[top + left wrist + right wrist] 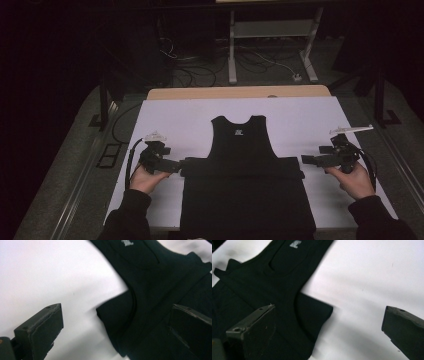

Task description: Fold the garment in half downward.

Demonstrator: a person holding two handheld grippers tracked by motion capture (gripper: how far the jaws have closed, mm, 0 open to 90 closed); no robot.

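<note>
A black sleeveless top (243, 145) lies flat on a white sheet (175, 117), neck toward the far side, with its lower part folded up into a wide band across the middle. My left gripper (176, 165) sits at the left end of that band, jaws open, and the cloth edge (155, 277) lies between and under them without being pinched. My right gripper (306, 160) is at the band's right end, also open. In the right gripper view the top's corner (317, 312) lies between the spread jaws (329, 307). A small white label (295, 243) marks the neck.
The white sheet covers a wooden table (240, 92), whose far edge shows bare. Beyond it stand a white desk frame (232, 50) and loose cables (200, 75) on a dark floor. A metal rail (85, 170) runs along the table's left side.
</note>
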